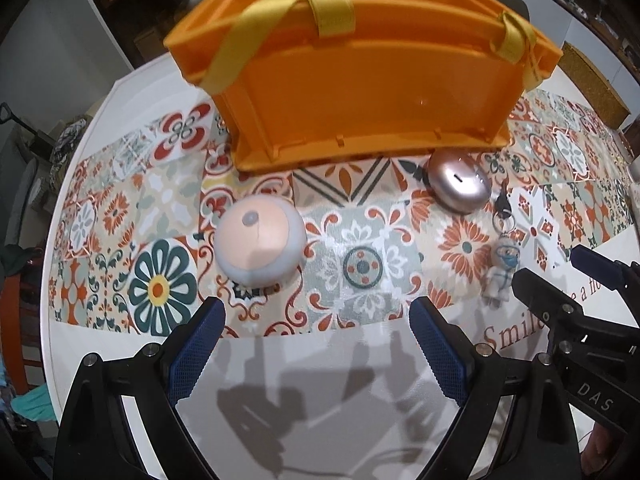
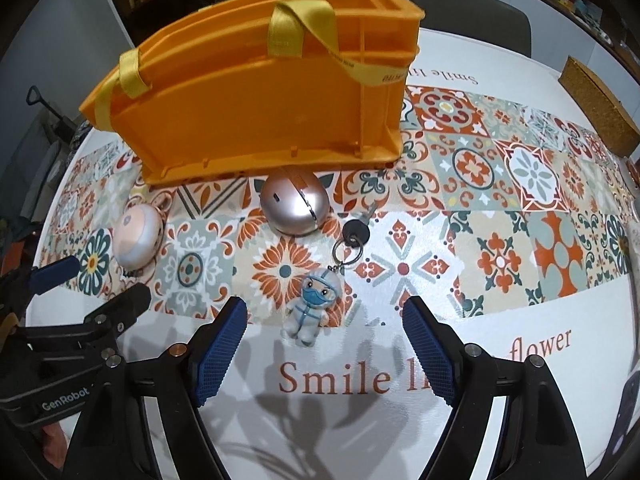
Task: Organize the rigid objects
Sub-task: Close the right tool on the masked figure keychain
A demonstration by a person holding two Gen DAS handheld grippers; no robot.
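While both grippers hung above the near edge of the table [image 2: 520, 60], nothing had yet been gripped. The left gripper [image 1: 316, 336] had its fingers spread wide and empty, facing the gap between the round peach-and-white gadget [image 1: 259, 245] and the pink metallic egg-shaped case [image 1: 459, 186]. The right gripper [image 2: 324, 336] likewise stood wide apart and held nothing; the astronaut keychain figure [image 2: 314, 304] lay just ahead of it, roughly between its fingertips but not touched by either.

The orange basket [image 2: 256, 112] with yellow strap handles [image 2: 298, 26] stood upright at the far side of the patterned table runner [image 2: 500, 208]. The egg-shaped case rested just before its base; whether it touched the wall could not be told. The round gadget lay apart to the left. The keychain's ring and black key [image 2: 356, 234] trailed from the figure toward the case. A cork block [image 2: 600, 108] sat at the far right, well clear of the work.

Judgement: the step in hand was the approach to a first pick, with all three loose items still outside the basket. The right gripper appeared best placed to take the keychain figure. That move would call for a descent over the figure, closing across its body, then a lift high enough for the dangling ring and key to clear the basket rim.
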